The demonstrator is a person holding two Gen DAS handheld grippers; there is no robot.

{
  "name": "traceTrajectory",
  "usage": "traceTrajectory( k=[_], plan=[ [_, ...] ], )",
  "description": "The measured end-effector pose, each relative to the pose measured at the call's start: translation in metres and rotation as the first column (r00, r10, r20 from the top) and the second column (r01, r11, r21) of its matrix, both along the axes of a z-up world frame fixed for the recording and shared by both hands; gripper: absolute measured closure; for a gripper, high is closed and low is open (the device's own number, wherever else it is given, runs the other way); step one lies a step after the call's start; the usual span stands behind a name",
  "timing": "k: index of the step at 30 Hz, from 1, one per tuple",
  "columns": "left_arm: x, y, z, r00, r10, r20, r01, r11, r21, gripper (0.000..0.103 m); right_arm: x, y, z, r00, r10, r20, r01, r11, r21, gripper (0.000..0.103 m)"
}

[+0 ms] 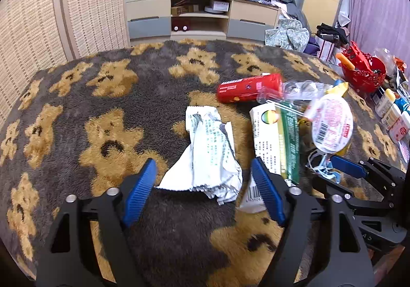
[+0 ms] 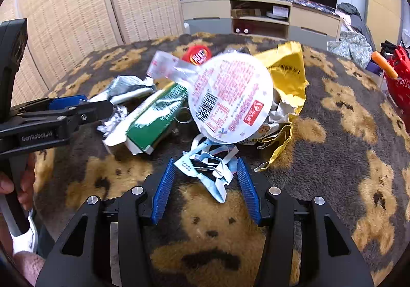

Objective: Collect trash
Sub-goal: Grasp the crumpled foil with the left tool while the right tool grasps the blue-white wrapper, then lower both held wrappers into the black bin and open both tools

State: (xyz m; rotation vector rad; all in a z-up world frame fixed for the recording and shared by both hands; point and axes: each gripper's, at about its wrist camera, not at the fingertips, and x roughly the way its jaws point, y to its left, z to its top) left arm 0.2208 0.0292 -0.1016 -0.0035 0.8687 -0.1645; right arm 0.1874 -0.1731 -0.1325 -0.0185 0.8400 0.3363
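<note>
Trash still scattered, nothing binned yet.
My left gripper (image 1: 205,189) straddles the crumpled wrapper (image 1: 207,158), fingers spread; my right gripper (image 2: 206,184) pinches the torn blue paper (image 2: 210,171), pile beyond.

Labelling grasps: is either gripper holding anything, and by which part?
Right gripper appears shut on the crumpled blue-white wrapper, at its near end. Left gripper straddles the white wrapper, pads not touching.
</note>
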Motion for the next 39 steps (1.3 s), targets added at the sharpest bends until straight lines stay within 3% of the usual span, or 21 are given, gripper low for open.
traceTrajectory(
  k=[2, 4, 7, 9, 14, 25, 31, 39],
  plan=[
    [0.003, 0.003, -0.002, 1.000, -0.001, -0.005, 0.001, 1.000, -0.014, 0.045, 0.002, -0.001, -0.003, 1.000, -0.004, -0.001, 0.004, 1.000, -0.007, 0.058],
    [0.004, 0.004, -0.002, 1.000, -0.001, -0.002, 0.001, 1.000, -0.018, 0.053, 0.005, -0.001, -0.006, 1.000, -0.006, -0.005, 0.006, 1.000, -0.019, 0.076],
    [0.002, 0.008, 0.000, 1.000, -0.003, 0.005, 0.003, 1.000, -0.031, 0.075, 0.005, -0.005, -0.008, 1.000, -0.015, -0.008, 0.015, 1.000, -0.016, 0.083],
    [0.000, 0.008, 0.002, 1.000, -0.008, 0.013, 0.008, 1.000, -0.022, 0.080, 0.004, -0.006, -0.007, 1.000, -0.013, -0.008, 0.013, 1.000, -0.012, 0.092],
    [-0.009, 0.006, 0.009, 0.999, -0.019, 0.031, 0.019, 1.000, 0.006, 0.090, -0.007, -0.010, 0.000, 1.000, -0.005, -0.002, 0.005, 1.000, -0.003, 0.095],
    [-0.053, 0.014, 0.039, 0.995, 0.001, 0.102, -0.003, 1.000, 0.027, 0.092, -0.049, -0.019, 0.026, 1.000, 0.012, 0.021, -0.013, 0.999, 0.040, 0.096],
    [-0.094, 0.011, 0.057, 0.993, -0.014, 0.118, 0.016, 1.000, -0.008, 0.092, -0.078, -0.023, 0.040, 0.999, 0.012, 0.034, -0.014, 0.998, 0.065, 0.096],
    [-0.159, -0.003, 0.057, 0.992, -0.037, 0.117, 0.045, 0.997, -0.062, 0.092, -0.128, -0.037, 0.052, 0.999, -0.002, 0.043, -0.003, 0.995, 0.099, 0.096]
  ],
)
